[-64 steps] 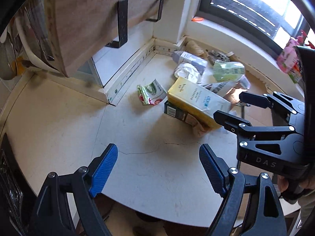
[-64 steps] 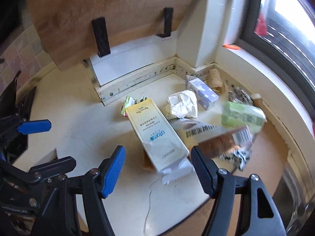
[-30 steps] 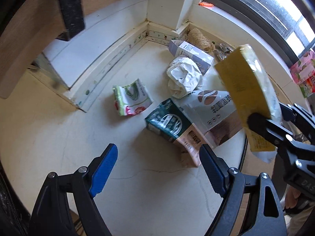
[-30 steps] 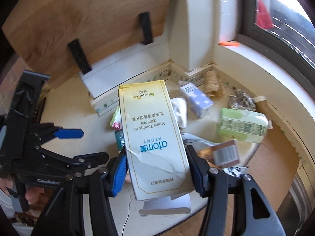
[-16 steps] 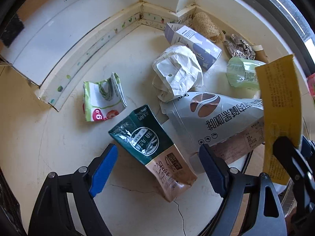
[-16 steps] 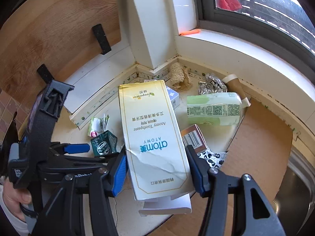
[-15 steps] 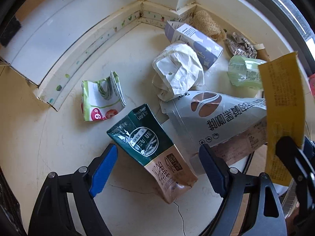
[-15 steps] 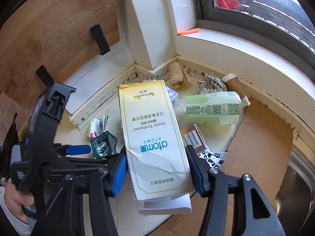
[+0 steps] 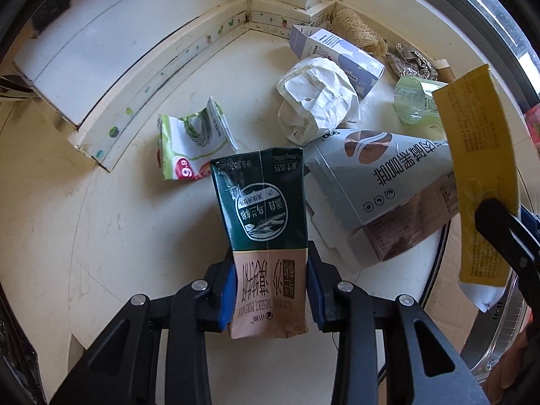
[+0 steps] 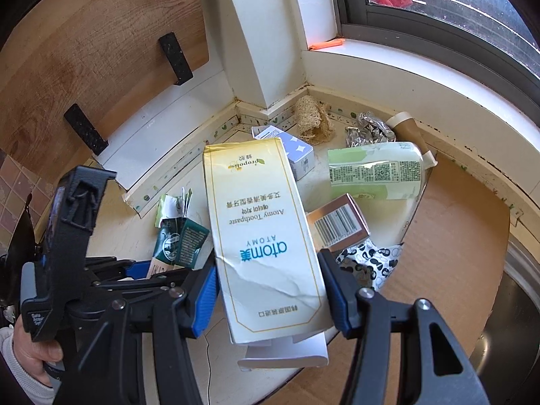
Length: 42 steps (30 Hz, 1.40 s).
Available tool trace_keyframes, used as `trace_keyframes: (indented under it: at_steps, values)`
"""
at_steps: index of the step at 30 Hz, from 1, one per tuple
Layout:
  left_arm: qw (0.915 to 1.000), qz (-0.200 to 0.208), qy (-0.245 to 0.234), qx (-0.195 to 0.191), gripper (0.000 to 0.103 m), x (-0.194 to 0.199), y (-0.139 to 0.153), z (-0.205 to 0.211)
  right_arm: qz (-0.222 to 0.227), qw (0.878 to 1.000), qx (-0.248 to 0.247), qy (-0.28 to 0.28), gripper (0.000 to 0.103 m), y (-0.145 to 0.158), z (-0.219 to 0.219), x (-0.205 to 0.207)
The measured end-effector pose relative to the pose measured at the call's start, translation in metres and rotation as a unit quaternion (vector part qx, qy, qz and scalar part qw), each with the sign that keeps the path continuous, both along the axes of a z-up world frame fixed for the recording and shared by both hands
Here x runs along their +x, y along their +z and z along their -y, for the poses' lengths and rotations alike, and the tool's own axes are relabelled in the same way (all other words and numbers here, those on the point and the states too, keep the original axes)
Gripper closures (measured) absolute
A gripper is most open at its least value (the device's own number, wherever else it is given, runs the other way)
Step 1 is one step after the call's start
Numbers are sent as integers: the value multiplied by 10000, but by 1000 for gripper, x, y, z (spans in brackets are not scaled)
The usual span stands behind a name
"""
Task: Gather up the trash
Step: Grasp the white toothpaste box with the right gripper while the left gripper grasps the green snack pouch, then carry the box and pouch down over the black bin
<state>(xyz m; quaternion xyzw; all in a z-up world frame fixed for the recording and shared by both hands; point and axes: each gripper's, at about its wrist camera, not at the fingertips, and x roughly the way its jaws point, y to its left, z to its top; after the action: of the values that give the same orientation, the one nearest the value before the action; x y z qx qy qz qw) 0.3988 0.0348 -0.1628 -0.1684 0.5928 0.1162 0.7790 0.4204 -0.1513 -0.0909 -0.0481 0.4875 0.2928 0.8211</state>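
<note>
L gripper (image 9: 270,290) just clamped milk carton (image 9: 263,209), lengthwise fwd; R gripper (image 10: 270,290) grips toothpaste box (image 10: 263,236).

The yellow toothpaste box (image 10: 266,236) covered the middle of the litter in the right wrist view: only a corner of the lilac carton (image 10: 297,155) and one end of the barcode box (image 10: 337,224) showed beside it. Left of that box, the green milk pouch (image 10: 179,239) was half hidden behind the left gripper (image 10: 141,270). In the left wrist view, the pale green bottle (image 9: 413,101) disappeared behind the box, and what was probably a cardboard tube (image 9: 440,64) beyond it was too small to tell.
</note>
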Motion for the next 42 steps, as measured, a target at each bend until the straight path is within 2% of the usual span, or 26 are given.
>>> trace_keyframes:
  at_steps: [8,20,33,42]
  values:
    - [9995,254,-166,99,69,-30,28,-2,-28,10000,20,-89,47,3,-3,-19]
    - [9964,580,-596,178,69,-98,59,3,5,9996,-34,-263,47,14,-20,-88]
    - [9883,853,-1248,207,69,-188,70,-9,-34,9948,-64,-1017,47,17,-42,-203]
    - [9798,854,-1804,100,69,-252,58,-8,25,9870,-30,-1606,47,13,-45,-290]
